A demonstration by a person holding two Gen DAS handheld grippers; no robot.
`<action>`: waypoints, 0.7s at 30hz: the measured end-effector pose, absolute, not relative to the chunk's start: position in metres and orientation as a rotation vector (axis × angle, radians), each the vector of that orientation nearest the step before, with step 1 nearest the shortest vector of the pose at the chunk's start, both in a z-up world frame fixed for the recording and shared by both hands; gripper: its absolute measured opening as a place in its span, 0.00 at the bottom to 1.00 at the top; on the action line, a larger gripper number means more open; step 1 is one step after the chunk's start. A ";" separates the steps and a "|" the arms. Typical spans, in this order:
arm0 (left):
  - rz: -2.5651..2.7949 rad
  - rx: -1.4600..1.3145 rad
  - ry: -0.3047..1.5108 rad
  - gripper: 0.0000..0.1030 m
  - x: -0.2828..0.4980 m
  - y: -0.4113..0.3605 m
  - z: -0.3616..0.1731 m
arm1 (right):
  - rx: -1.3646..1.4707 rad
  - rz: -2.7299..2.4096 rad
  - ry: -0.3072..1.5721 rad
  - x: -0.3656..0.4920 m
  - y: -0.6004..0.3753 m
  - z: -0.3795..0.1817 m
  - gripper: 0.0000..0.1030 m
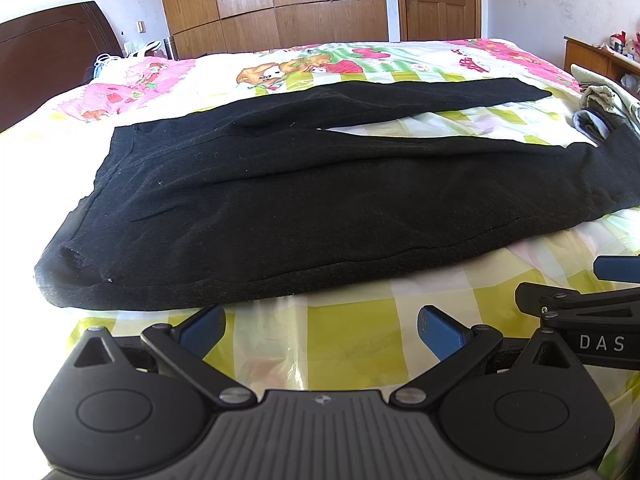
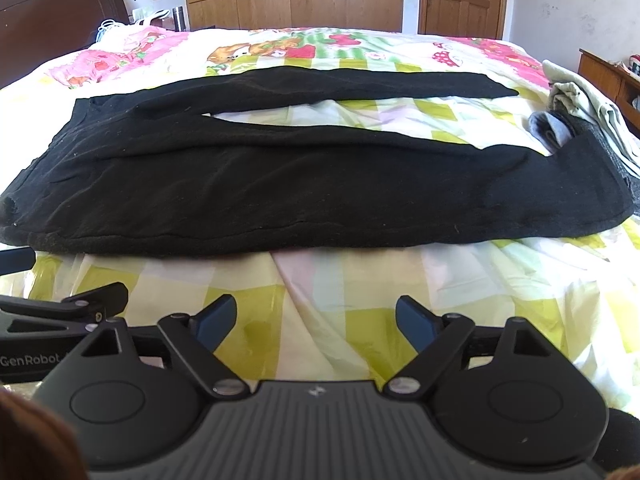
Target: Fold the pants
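Note:
Black pants (image 1: 280,208) lie flat across the bed, waistband at the left, the two legs spread in a V toward the right; they also show in the right wrist view (image 2: 304,192). My left gripper (image 1: 320,330) is open and empty, just short of the pants' near edge. My right gripper (image 2: 316,320) is open and empty, also short of the near edge. The right gripper shows at the right edge of the left wrist view (image 1: 592,308). The left gripper shows at the left edge of the right wrist view (image 2: 60,312).
The bed carries a yellow-green checked, cartoon-print sheet (image 1: 352,344). Folded pale and grey clothes (image 2: 576,116) lie at the bed's right edge by the near leg's cuff. A dark headboard (image 1: 52,52) is at the left, a wooden wardrobe (image 1: 272,4) behind.

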State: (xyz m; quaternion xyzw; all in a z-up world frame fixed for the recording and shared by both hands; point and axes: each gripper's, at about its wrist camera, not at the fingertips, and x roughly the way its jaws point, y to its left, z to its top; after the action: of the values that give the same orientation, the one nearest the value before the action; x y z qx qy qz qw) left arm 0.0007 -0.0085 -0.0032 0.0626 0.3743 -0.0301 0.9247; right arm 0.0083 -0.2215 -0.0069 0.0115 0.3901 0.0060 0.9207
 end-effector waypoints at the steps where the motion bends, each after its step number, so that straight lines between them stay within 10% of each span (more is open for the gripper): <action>1: -0.062 0.126 0.768 1.00 0.001 -0.009 -0.003 | 0.022 0.016 0.801 0.009 -0.221 -0.007 0.83; 21: -0.037 0.079 0.780 1.00 0.006 0.015 0.003 | -0.016 0.093 0.753 0.019 -0.201 0.009 0.76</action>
State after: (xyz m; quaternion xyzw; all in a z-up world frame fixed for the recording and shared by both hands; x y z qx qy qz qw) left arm 0.0061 0.0152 0.0029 0.0386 0.3803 -0.0179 0.9239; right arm 0.0188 -0.2014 0.0094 -0.0078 0.3676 0.0454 0.9289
